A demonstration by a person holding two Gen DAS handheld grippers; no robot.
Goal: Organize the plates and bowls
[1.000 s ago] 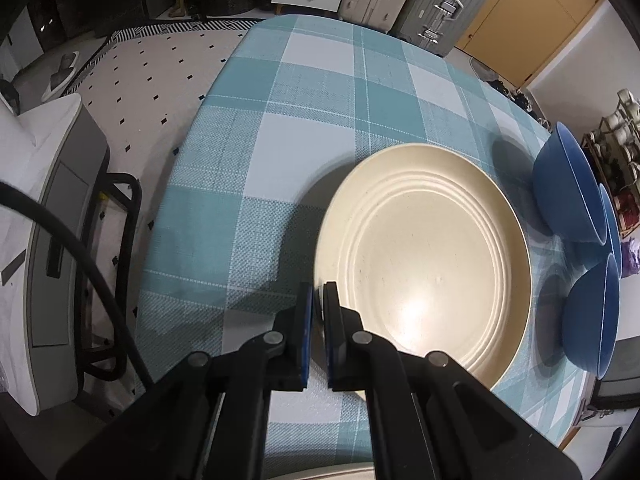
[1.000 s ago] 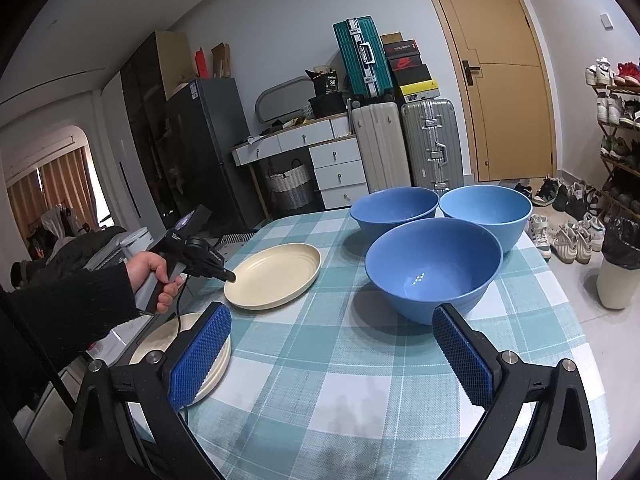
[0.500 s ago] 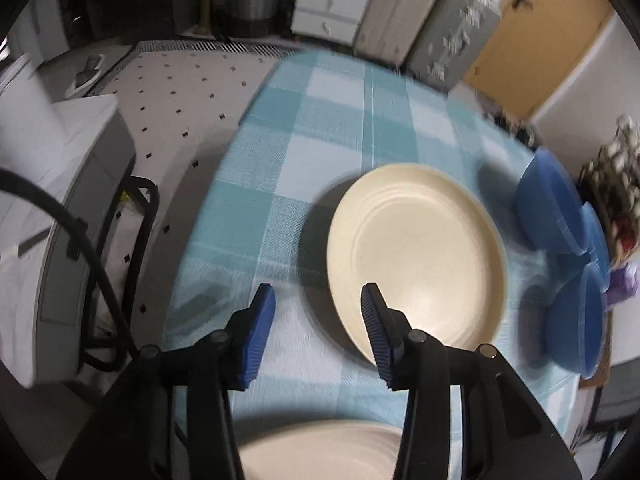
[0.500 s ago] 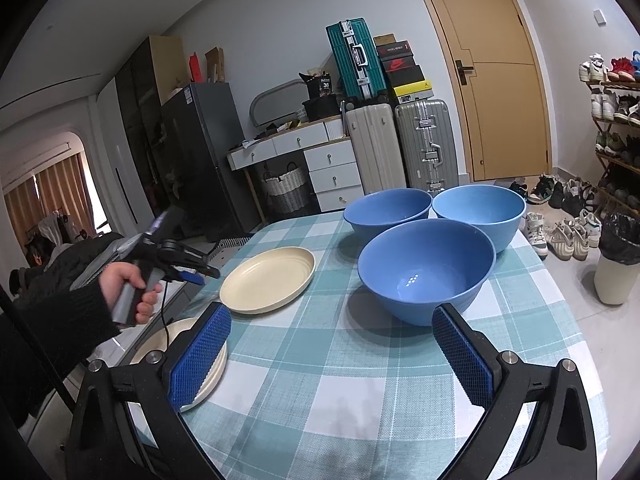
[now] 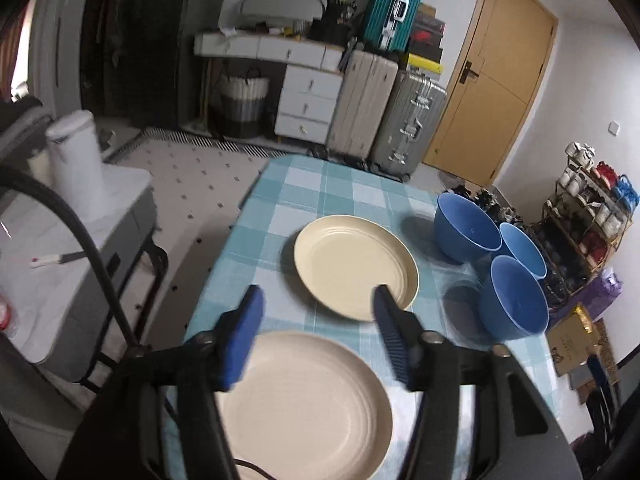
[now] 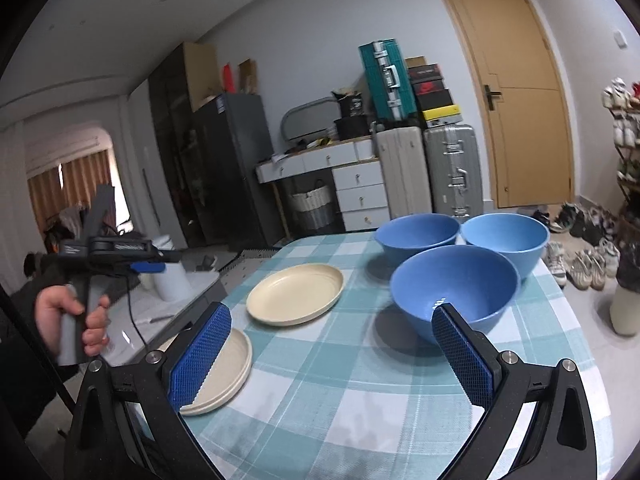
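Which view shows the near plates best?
Left wrist: the near plates show almost whole from above, only the edges behind the fingers. Right wrist sees them edge-on, revealing a stack, half hidden by a finger.

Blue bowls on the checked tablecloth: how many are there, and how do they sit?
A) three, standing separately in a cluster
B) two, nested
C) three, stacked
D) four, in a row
A: the right wrist view shows three blue bowls upright, side by side on the table, none inside another.
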